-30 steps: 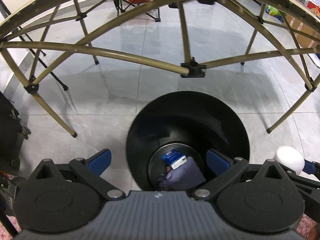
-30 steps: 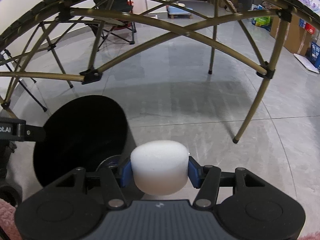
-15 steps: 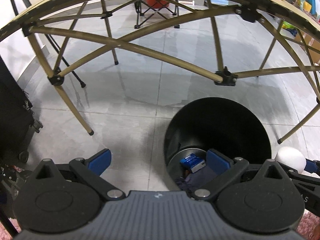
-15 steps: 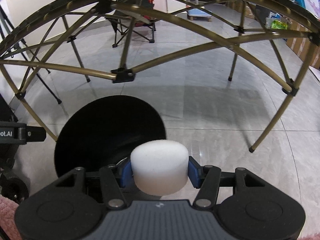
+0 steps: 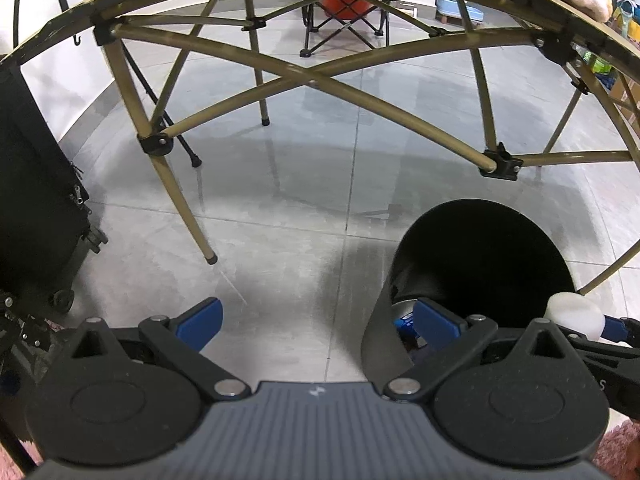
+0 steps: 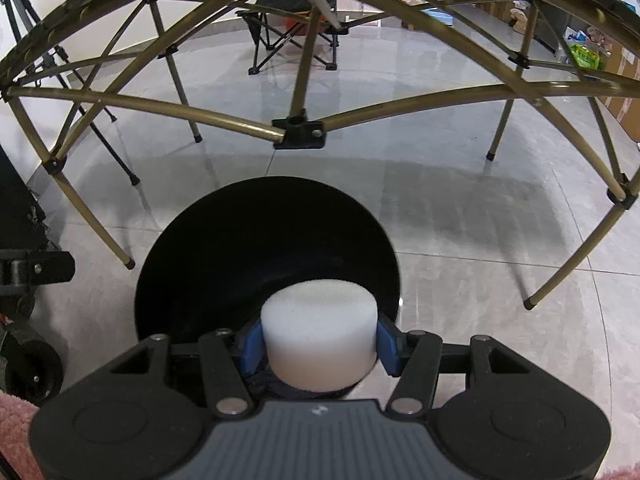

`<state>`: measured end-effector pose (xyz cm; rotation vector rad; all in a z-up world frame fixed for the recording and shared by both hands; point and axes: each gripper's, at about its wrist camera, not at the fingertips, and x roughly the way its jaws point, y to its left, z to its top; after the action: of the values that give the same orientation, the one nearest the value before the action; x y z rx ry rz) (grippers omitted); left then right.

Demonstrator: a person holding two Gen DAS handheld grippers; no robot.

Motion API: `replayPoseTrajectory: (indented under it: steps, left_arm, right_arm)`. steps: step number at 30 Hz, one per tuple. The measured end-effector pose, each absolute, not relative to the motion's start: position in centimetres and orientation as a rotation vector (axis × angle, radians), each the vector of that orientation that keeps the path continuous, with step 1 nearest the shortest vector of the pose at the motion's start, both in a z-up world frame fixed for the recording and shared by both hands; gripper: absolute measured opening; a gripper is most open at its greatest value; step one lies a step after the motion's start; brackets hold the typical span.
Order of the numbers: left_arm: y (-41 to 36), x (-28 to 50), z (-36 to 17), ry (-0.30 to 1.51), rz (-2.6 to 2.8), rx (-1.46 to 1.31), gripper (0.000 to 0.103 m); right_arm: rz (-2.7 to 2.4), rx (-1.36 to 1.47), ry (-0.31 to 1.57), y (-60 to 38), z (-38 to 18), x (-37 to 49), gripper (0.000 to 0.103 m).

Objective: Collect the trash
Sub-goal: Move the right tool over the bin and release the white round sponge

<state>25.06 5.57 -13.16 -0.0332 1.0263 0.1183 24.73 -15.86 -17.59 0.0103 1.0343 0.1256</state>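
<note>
Both fingers (image 6: 390,346) clamp foam puck (image 6: 319,334) over bin rim (image 6: 240,188).

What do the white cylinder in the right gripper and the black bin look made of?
White cylinder: probably foam, matte, with a finely porous, grainy top. Black bin: smooth, likely plastic or coated metal; its outer wall shows a dull sheen.

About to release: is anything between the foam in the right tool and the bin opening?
Nothing. In the right wrist view the foam hangs directly over the bin's open mouth, only dark interior showing behind it.
</note>
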Motion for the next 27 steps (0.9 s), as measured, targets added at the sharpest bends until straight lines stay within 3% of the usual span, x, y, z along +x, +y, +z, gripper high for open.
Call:
replayPoseTrajectory:
  steps: [27]
  left_arm:
    - [7.5,24.8,-13.7,1.046,0.147,-0.062,0.103]
  right_arm:
    - [0.158,0.015,1.094,-12.7,-19.2,26.2,0.057]
